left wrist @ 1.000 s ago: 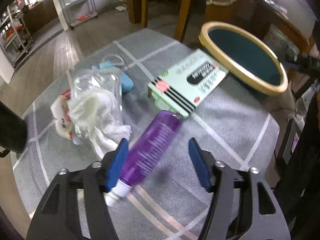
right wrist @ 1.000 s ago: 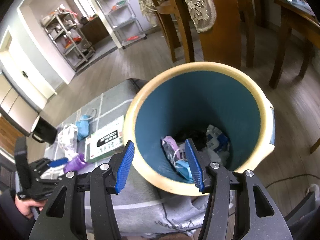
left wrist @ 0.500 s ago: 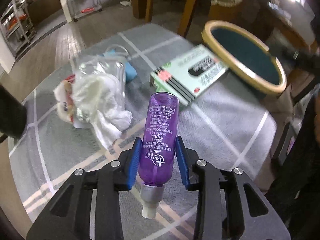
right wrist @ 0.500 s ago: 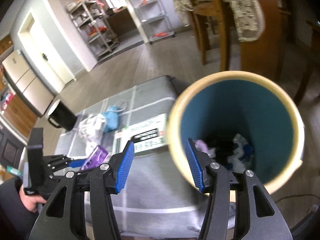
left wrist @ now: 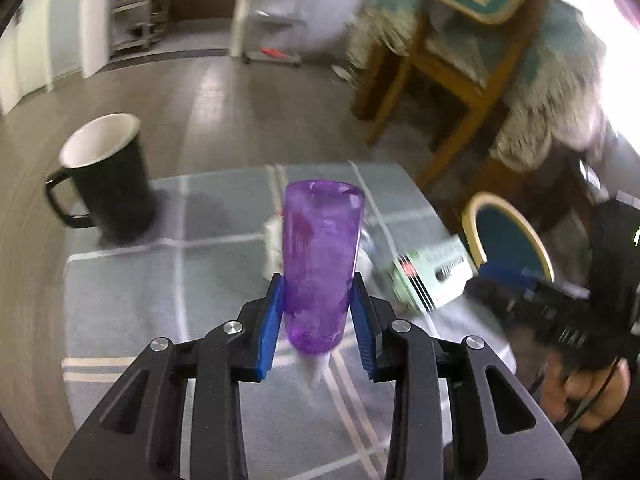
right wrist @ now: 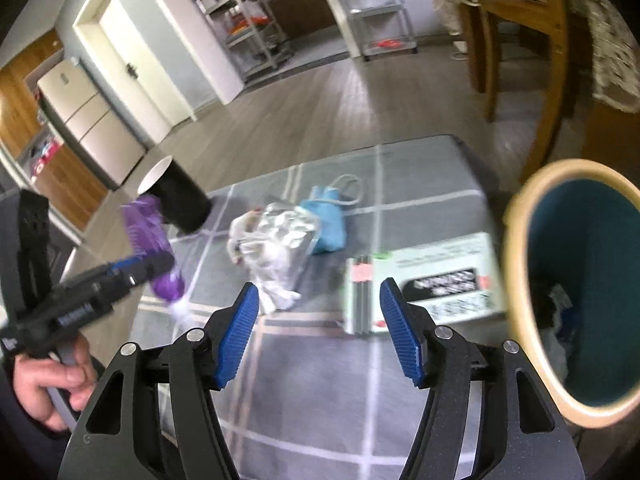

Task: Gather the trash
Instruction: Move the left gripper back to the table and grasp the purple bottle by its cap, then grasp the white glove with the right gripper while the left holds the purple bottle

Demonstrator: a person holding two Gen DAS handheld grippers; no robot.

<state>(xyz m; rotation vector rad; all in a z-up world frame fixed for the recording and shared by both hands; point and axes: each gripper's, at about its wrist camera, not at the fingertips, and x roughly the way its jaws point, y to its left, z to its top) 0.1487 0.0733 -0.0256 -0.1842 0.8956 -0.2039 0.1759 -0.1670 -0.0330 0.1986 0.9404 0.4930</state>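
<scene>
My left gripper [left wrist: 317, 282] is shut on a purple plastic bottle [left wrist: 322, 232], held clear of the grey checked table [left wrist: 168, 288] with its white cap toward the camera. The right wrist view shows the same bottle [right wrist: 146, 236] raised at the left. My right gripper [right wrist: 319, 288] hovers over the table near a green-and-white box [right wrist: 436, 276]; its jaws are opening and nothing is between them. A crumpled clear bag with white tissue [right wrist: 276, 248] and a blue face mask [right wrist: 326, 220] lie beyond it. The blue bin with a cream rim [right wrist: 516, 264] stands at the right, with trash inside.
A black mug [left wrist: 108, 184] stands at the table's far left corner. Wooden chairs [left wrist: 452, 92] with lace covers are behind the table and bin. A hand [right wrist: 44, 380] grips the left tool's handle at the lower left. Metal shelves [right wrist: 240, 24] line the far wall.
The left gripper closed on the purple bottle, lifted it off the table and rolled it upright. The right gripper swung left from above the bin to over the table and widened.
</scene>
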